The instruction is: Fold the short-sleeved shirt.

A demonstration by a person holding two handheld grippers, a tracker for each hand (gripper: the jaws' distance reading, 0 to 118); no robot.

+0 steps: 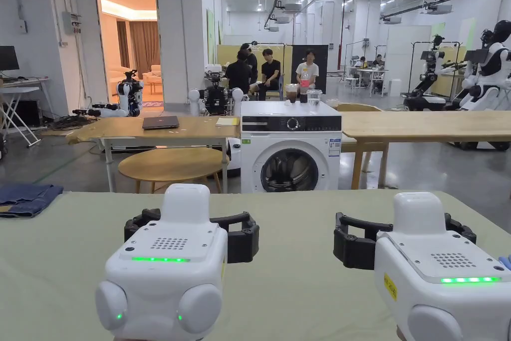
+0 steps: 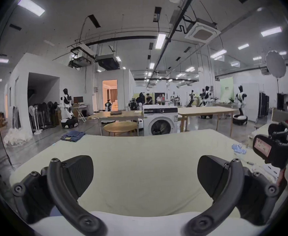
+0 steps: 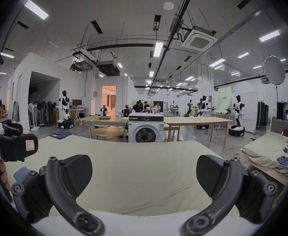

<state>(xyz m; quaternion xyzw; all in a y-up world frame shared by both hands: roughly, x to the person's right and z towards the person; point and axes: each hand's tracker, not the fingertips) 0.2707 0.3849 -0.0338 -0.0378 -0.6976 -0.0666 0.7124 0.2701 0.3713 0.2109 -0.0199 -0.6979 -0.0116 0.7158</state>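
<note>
Both my grippers hover just above the cloth-covered table, side by side. On the left gripper the jaws stand wide apart with nothing between them but bare pale-green cloth; the right gripper is the same, spread wide and empty. In the head view the left gripper and the right gripper point away from me, level, well apart from each other.

Ahead of both pairs of jaws the table runs flat and smooth to its far edge. No short-sleeved shirt lies between or before my jaws; I cannot see one on this table at all. Far off to the left of my left jaws, at the table's far corner, sits a folded pile of blue denim, which looks like jeans rather than a shirt. To the right of the right jaws, on a separate table, some bunched garments lie; whether one is the shirt I cannot tell.

Beyond the table edge stands a washing machine.

My judgement: folding has not begun. The risk is grabbing the wrong garment, the denim being the nearest. Closing low on this surface could also pinch the table cloth and drag it into wrinkles.
</note>
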